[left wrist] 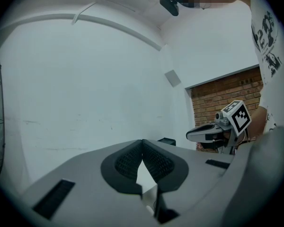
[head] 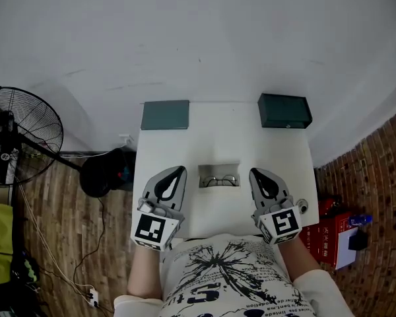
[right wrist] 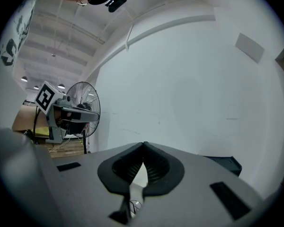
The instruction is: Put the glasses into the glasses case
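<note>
On the white rectangular table (head: 224, 144), a flat dark green box (head: 165, 115) and a taller dark green box (head: 284, 110) sit at the far corners, and I can't tell which is the case. Nearer the person, the grey left gripper (head: 181, 170) and the grey right gripper (head: 253, 172) hover either side of the middle, each clenched on nothing. Between them the thin-framed glasses (head: 219, 180) lie in a pale shallow holder (head: 218, 168), too small to make out properly.

Glasses (head: 219, 180) lie mid-table (head: 224, 137), between your left gripper (head: 180, 170) and right gripper (head: 253, 172). Left box (head: 165, 115) sits at the table's upper-left corner, right box (head: 284, 111) at its upper-right (fan (head: 20, 137) on the floor, frame left).
</note>
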The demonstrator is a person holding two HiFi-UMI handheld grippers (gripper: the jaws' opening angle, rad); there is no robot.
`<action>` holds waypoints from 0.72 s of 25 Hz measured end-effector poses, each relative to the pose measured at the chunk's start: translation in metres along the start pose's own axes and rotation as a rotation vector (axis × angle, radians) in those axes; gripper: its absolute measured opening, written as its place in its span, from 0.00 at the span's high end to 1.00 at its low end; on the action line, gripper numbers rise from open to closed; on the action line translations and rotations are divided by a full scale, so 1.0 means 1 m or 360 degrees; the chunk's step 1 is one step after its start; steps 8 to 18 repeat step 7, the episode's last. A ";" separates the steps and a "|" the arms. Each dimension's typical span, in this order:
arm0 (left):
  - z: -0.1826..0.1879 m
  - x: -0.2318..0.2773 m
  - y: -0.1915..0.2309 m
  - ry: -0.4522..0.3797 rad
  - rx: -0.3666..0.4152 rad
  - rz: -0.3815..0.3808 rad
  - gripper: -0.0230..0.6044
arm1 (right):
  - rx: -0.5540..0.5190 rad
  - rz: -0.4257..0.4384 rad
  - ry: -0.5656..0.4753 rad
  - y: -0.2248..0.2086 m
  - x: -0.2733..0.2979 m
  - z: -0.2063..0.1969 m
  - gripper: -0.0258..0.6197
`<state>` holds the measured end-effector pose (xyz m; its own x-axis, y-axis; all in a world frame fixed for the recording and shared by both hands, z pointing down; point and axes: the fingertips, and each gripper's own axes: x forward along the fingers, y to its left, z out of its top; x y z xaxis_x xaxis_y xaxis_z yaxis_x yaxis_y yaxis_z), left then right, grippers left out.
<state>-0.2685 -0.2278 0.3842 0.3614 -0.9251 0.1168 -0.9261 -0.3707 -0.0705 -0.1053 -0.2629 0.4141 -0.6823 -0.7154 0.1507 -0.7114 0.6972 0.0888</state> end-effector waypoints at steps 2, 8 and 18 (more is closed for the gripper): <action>-0.002 0.000 0.000 0.0002 0.0006 0.0003 0.94 | -0.0003 0.0003 -0.0004 0.002 0.001 0.000 0.94; -0.001 0.001 0.002 -0.0007 -0.0001 -0.0006 0.94 | 0.0010 -0.0002 -0.0012 0.005 0.006 0.001 0.94; -0.001 0.001 0.002 -0.0007 -0.0001 -0.0006 0.94 | 0.0010 -0.0002 -0.0012 0.005 0.006 0.001 0.94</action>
